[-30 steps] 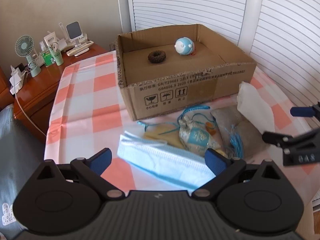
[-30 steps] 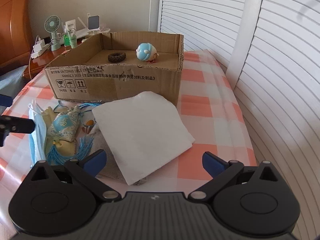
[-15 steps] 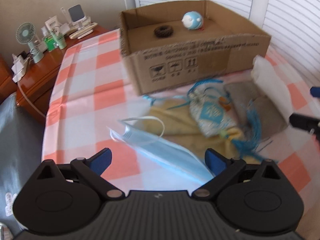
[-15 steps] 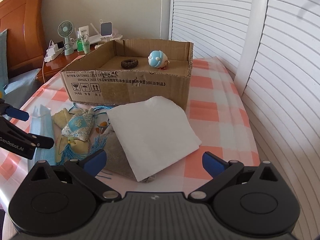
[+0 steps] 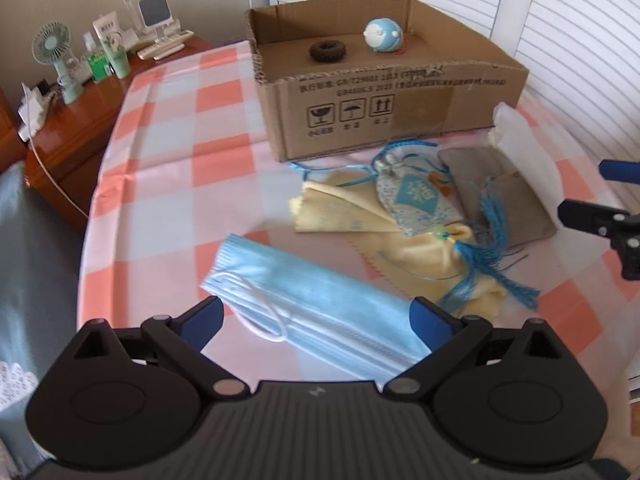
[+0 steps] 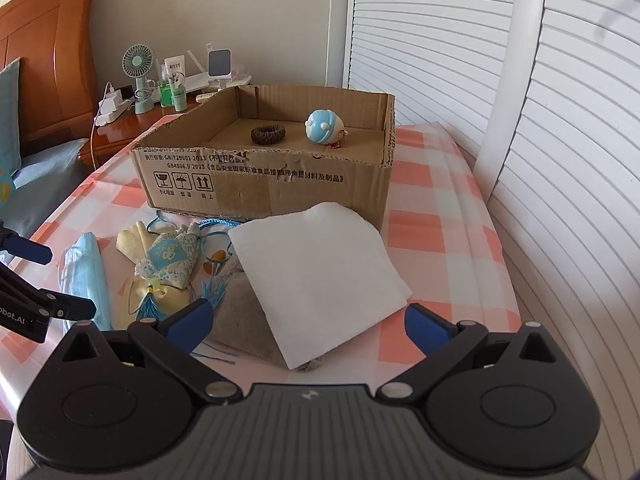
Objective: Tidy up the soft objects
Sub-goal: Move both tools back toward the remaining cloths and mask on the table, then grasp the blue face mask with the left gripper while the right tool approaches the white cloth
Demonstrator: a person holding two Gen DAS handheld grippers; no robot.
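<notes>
Here, at far left a small green fan [image 5: 55, 58] stands on a wooden nightstand [image 5: 80, 116] beside the checkered surface [image 5: 172, 160]. The left claw [image 5: 316, 316] has its jaws wide apart, clamped on nothing, hovering just over a pale blue face mask [image 5: 316, 304] that lies flat on the surface near the front edge. Next comes a yellow cloth [image 5: 348, 216] with a patterned sachet [image 5: 416, 200] and its blue tassel lying on top. Behind them sits an open cardboard box [image 5: 384, 96] holding a dark hair tie [image 5: 328, 50] and a round blue toy [image 5: 383, 35]. Right of the sachet is a grey cloth [image 6: 248, 320], partly covered by a folded white cloth [image 6: 320, 276] that touches the box front. The right claw [image 6: 308, 320] is also spread open and empty, its tips flanking the near corner of the white cloth
</notes>
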